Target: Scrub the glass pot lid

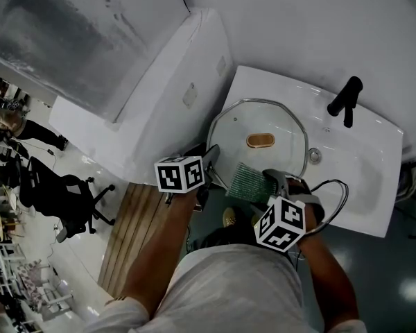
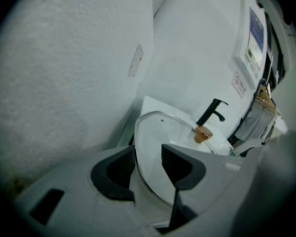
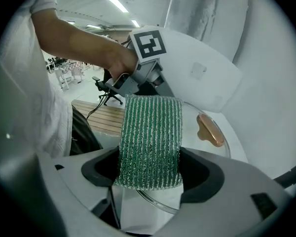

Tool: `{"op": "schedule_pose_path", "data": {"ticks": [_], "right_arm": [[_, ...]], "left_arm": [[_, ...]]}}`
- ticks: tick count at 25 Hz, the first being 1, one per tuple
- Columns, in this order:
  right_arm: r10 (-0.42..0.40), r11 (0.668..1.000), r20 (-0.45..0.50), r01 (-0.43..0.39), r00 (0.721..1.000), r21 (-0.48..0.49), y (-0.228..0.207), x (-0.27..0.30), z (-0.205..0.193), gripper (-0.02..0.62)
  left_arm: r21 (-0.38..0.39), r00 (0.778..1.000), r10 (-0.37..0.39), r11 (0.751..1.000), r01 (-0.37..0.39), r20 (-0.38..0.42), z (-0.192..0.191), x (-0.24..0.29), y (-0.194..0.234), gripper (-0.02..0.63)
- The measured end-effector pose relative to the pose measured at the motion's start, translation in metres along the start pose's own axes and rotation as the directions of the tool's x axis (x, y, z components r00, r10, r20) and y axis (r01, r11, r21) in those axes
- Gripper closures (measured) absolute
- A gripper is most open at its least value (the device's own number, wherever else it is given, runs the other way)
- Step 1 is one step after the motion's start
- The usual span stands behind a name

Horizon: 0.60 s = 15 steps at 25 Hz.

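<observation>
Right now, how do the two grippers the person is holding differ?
The left gripper's fingers stand apart astride the glass lid's rim; whether they press it is unclear. The right gripper's fingers are clamped on a green scouring pad. The left gripper carries nothing of its own, while the right gripper holds its pad out over the lid's near rim. Both point down at that lid.
</observation>
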State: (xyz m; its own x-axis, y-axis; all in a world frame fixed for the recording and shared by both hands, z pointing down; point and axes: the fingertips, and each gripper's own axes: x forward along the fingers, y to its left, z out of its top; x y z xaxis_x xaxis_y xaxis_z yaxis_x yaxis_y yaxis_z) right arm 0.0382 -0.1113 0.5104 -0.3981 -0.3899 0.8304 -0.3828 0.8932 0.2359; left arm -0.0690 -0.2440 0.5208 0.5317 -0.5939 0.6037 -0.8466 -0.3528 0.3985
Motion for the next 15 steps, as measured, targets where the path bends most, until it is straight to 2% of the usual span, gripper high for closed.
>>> {"op": "schedule_pose_path", "data": {"ticks": [7, 15], "right_arm": [[0.007, 0.999, 0.021, -0.008, 1.0, 0.036, -0.005, -0.002, -0.015, 0.247], [-0.006, 0.984, 0.102, -0.013, 0.995, 0.18, -0.028, -0.019, -0.041, 0.247]], "left_arm": [[0.001, 1.0, 0.003, 1.0, -0.003, 0.002, -0.001, 0.0, 0.001, 0.425], [0.001, 1.0, 0.01, 1.0, -0.01, 0.002, 0.0, 0.0, 0.001, 0.425]]}}
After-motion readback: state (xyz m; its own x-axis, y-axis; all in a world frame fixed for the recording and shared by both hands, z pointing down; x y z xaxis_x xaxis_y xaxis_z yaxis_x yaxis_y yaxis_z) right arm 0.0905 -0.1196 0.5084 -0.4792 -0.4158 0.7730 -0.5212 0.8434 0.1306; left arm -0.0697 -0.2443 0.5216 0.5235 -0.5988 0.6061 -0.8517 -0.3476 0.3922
